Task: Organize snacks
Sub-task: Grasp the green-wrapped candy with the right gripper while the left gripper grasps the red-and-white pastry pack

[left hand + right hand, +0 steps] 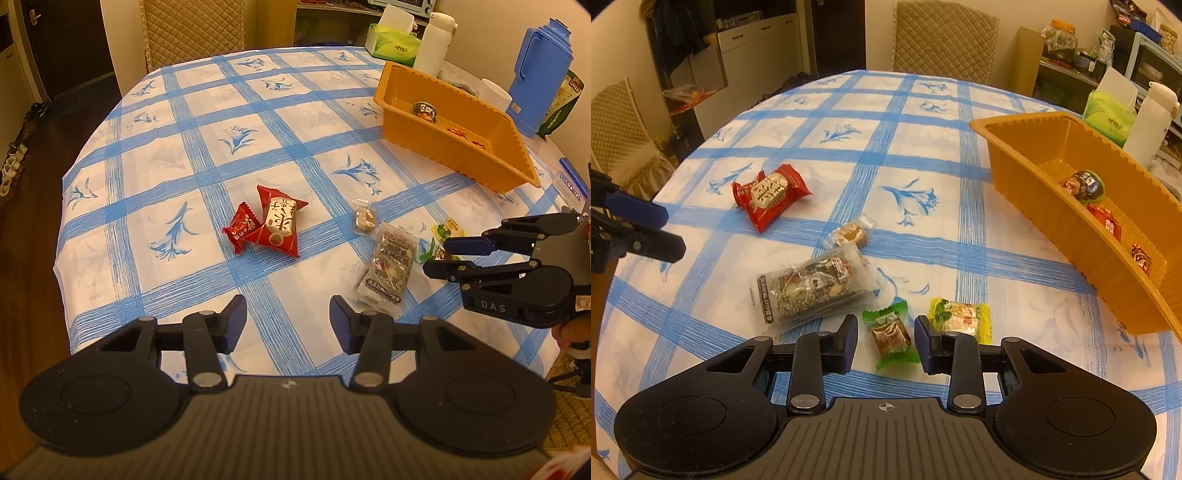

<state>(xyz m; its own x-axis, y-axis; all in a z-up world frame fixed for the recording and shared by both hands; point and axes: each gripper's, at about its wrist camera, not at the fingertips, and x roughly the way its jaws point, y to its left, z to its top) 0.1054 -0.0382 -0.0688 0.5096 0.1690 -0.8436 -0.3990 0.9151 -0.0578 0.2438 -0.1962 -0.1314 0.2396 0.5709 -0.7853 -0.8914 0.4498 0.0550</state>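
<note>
My right gripper is low over the table, its fingers on either side of a green-wrapped candy. The pads sit close to the wrapper but do not visibly press it. A yellow candy lies just right of it, a grey cereal bar to the left. Farther off are a clear-wrapped brown candy and a red snack pack. The orange tray at right holds several snacks. My left gripper hovers open and empty, short of the red packs.
Behind the tray stand a green tissue box, a white bottle and a blue jug. A quilted chair stands at the table's far edge. The blue-checked tablecloth drops off at left.
</note>
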